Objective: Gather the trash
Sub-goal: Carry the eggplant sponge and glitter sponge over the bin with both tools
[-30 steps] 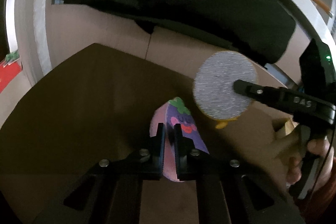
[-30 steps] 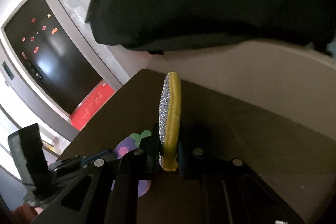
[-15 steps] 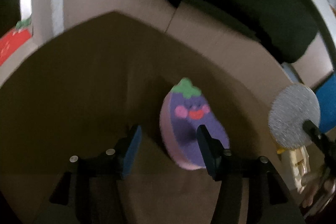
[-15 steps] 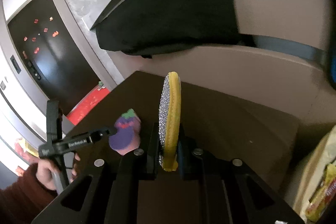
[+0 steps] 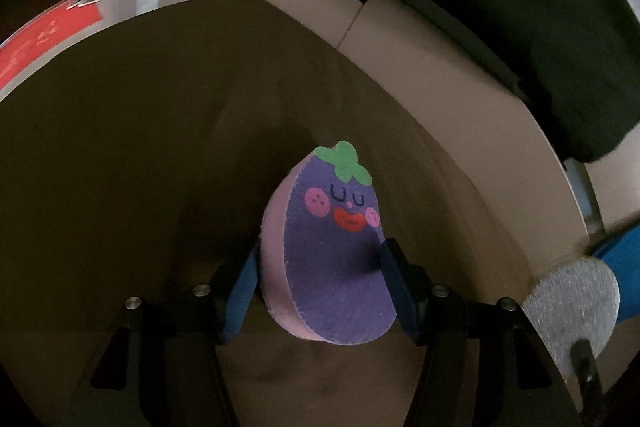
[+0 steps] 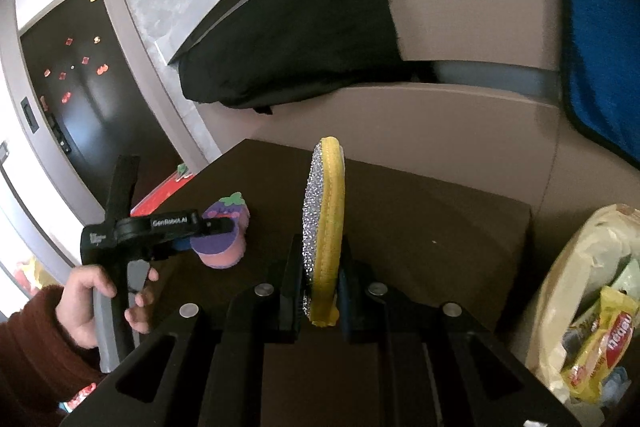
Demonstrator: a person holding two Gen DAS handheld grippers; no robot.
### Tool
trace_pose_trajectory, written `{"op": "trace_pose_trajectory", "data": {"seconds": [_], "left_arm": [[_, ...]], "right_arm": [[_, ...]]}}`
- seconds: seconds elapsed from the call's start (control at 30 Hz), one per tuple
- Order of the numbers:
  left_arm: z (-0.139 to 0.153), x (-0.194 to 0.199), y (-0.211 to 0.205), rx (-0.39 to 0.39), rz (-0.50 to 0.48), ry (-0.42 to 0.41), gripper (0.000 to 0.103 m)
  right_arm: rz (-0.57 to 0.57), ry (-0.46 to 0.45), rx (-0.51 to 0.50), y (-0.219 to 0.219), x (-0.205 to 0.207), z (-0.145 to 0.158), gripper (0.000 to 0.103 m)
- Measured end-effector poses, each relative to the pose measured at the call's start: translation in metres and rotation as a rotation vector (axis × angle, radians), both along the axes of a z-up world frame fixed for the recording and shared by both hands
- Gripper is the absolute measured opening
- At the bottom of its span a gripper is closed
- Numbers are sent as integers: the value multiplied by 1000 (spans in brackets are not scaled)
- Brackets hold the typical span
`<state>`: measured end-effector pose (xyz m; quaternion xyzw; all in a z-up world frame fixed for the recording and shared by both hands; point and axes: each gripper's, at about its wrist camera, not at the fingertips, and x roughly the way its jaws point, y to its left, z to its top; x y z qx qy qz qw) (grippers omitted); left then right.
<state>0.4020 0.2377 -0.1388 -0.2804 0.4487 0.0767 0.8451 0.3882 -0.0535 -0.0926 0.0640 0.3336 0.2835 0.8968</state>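
A purple eggplant-shaped sponge (image 5: 320, 211) with a pink underside rests tilted on the dark brown table (image 5: 120, 147). My left gripper (image 5: 320, 255) straddles it. Its jaws are opening and stand wide on either side of the sponge without squeezing it. The right wrist view shows the same sponge (image 6: 224, 247) under the left gripper (image 6: 208, 231), which a hand in a dark red sleeve holds. My right gripper (image 6: 320, 255) is shut on a round yellow scouring pad (image 6: 324, 219) with a silver face, held upright on edge. That pad (image 5: 572, 307) shows at the lower right of the left wrist view.
A pale trash bag (image 6: 560, 267) with wrappers inside stands open at the table's right. Behind the table runs a beige sofa (image 6: 460, 131) with a black cloth (image 6: 300, 39) and a blue towel (image 6: 592, 27) draped over it. A red mat (image 5: 40, 39) lies on the floor.
My left jaws have let go of the eggplant sponge and spread wide; the sponge now lies face up between them. My right gripper carried the scouring pad to the right, toward the bag.
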Motion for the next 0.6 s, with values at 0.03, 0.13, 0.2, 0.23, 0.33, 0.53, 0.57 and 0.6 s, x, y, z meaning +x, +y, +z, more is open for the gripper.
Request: {"op": "trace_pose_trajectory", "data": {"seconds": [0.03, 0.13, 0.2, 0.23, 0.33, 0.53, 0.57, 0.6], "left_arm": [[2, -2, -2, 18, -1, -4, 55], [16, -7, -15, 92, -16, -39, 42], [24, -7, -23, 128, -38, -56, 37], [30, -9, -30, 152, -56, -71, 35], [40, -16, -45, 201, -105, -108, 34], [86, -44, -92, 378, -169, -284, 33], [98, -51, -101, 414, -178, -328, 33], [111, -59, -113, 447, -187, -377, 33]], "right_arm": [[-3, -3, 0, -3, -1, 0, 14], [-20, -14, 9, -14, -6, 1, 14], [-25, -17, 19, -19, -8, 2, 14], [-27, -20, 24, -21, -9, 3, 14], [-31, -35, 31, -26, -14, 9, 14], [-44, -94, 14, -35, -28, 30, 14], [-48, -110, 9, -38, -31, 36, 14], [-54, -128, 5, -42, -35, 43, 14]]}}
